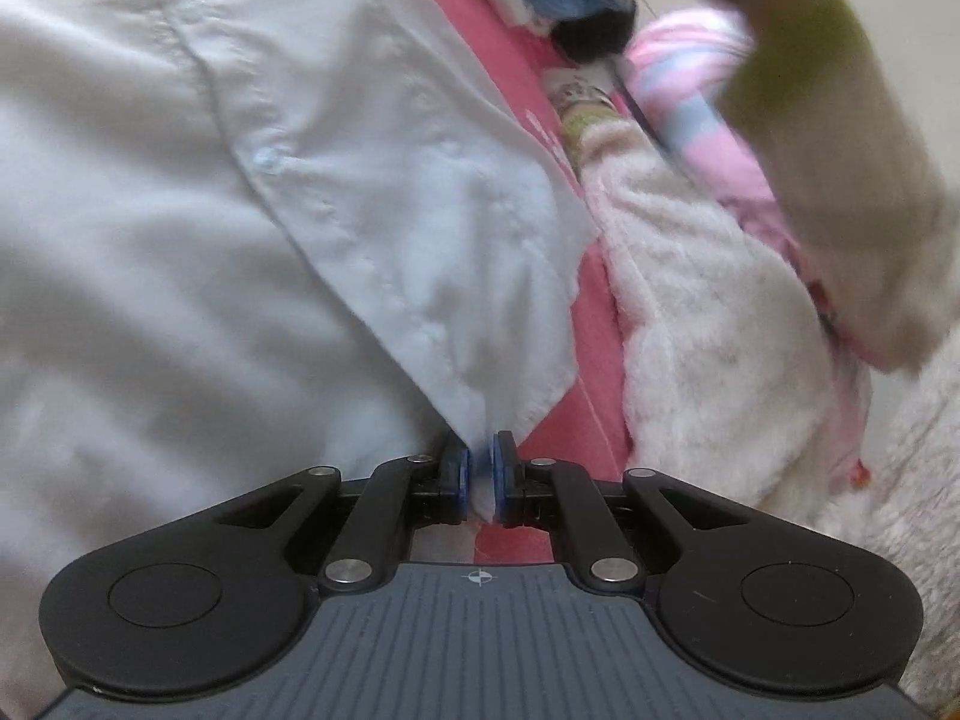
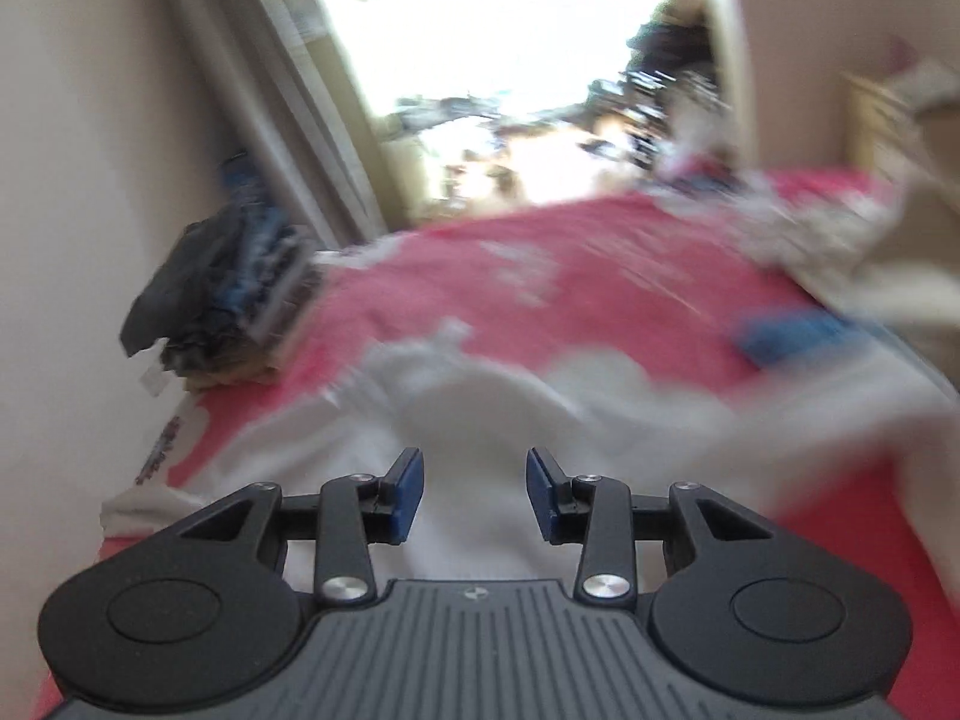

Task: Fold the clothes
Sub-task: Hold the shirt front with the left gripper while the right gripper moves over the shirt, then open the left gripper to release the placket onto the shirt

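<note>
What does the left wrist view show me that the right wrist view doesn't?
Only the left wrist view shows the left hand-held gripper shut on a corner of the pale blue-white shirt, with a fluffy cream-white towel and a pink-and-blue striped cloth alongside.

Only the right wrist view shows the right hand-held gripper open and empty, a dark folded clothes stack by the wall, and a bright doorway.

Both show the pink bedspread and pale fabric lying on it.

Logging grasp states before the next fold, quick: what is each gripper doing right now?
Left gripper: shut on a corner of the pale blue shirt.
Right gripper: open, holding nothing.
</note>
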Demonstrator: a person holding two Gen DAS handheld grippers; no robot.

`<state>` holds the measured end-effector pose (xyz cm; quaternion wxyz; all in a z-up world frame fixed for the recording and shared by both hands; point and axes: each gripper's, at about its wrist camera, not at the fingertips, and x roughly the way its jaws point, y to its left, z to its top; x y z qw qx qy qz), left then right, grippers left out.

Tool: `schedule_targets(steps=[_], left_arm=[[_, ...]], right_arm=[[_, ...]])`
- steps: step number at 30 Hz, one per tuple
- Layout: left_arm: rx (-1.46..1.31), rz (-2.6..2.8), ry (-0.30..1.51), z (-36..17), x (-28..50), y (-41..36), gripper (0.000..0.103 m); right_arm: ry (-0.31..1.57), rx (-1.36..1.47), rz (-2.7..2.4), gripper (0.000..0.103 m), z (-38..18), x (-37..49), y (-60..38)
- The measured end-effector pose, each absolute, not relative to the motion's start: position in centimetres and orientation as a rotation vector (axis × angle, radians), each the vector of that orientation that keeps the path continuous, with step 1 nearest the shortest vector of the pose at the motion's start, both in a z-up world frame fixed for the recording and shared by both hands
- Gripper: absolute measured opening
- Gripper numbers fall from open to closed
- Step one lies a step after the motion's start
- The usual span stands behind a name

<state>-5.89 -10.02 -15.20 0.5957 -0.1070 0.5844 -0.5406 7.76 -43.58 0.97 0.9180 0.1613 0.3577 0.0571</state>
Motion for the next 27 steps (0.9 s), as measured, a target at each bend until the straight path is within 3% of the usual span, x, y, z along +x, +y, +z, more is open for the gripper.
schedule_targets(steps=[5, 14, 16, 19, 27], left_arm=[[-0.265, -1.190, 1.366, -14.4, -5.6, -9.6, 0.019], [-0.174, -1.098, 1.330, -12.1, -5.5, -8.9, 0.039], [-0.151, -1.056, 1.310, -11.4, -5.1, -8.3, 0.044], [-0.127, -0.992, 1.274, -10.3, -4.5, -7.2, 0.049], [-0.136, -0.823, 1.185, -8.5, -1.9, -4.7, 0.049]], right_arm=[[0.877, 0.490, 0.009, 0.042, -2.9, -1.5, -46.7], [1.069, 0.365, 0.052, 0.039, -9.3, -6.5, -41.5], [1.108, 0.339, 0.061, 0.043, -10.6, -7.6, -40.4], [1.082, 0.358, 0.066, 0.042, -10.1, -7.8, -40.7], [0.909, 0.535, 0.064, 0.043, -7.9, -8.7, -43.3]])
